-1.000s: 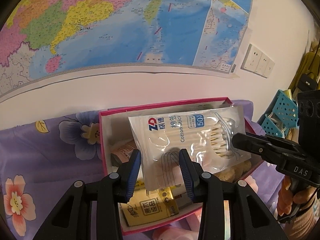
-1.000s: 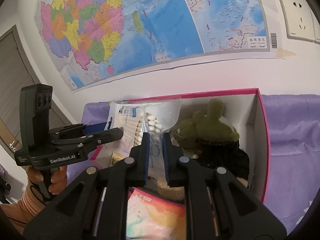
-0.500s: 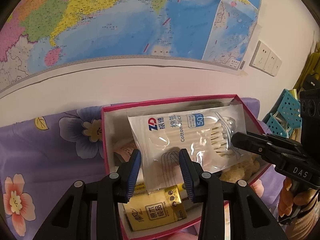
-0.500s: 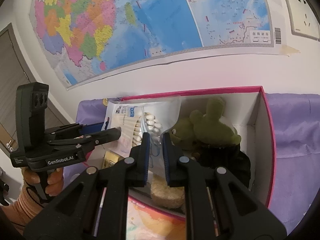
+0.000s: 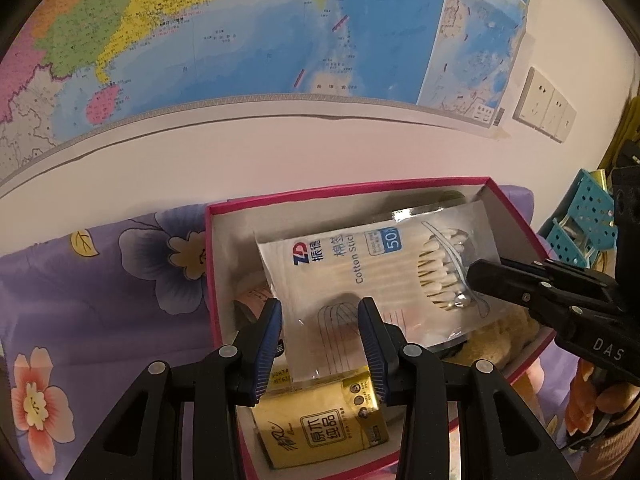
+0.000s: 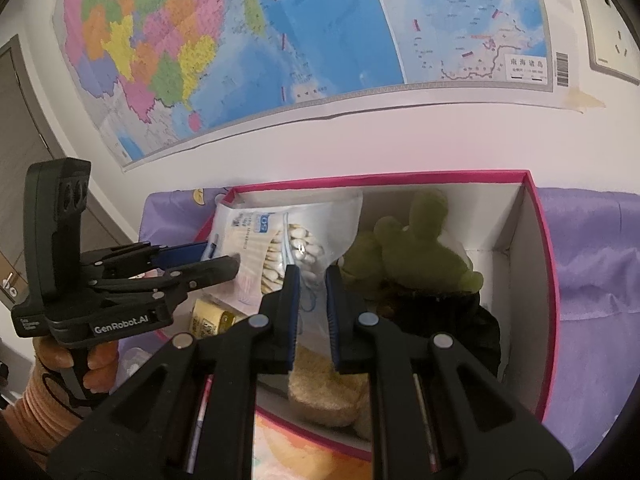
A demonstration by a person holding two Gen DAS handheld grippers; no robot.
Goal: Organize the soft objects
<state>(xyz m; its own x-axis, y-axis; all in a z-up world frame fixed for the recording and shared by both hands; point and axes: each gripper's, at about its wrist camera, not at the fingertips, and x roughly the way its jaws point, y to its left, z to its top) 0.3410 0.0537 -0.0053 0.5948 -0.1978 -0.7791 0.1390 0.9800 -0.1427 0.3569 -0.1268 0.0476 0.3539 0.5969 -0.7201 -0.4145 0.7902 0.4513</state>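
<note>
Bag of cotton swabs (image 5: 372, 276) held over the pink box (image 5: 212, 264): your left gripper (image 5: 320, 320) pinches its near end, your right gripper (image 6: 308, 284) pinches its far end; green plush (image 6: 416, 248) and yellow tissue pack (image 5: 324, 424) lie in the box

The left gripper (image 5: 320, 320) is showing black fingers (image 5: 404, 364) with ribbed blue pads inside the jaws and silver screws behind them. "GenRobot.AI" is reading white behind its jaws. The right gripper (image 6: 312, 284) is looking alike, "DAS" behind its jaws. An orange ribbed cuff (image 6: 38, 408) is covering the wrist.
</note>
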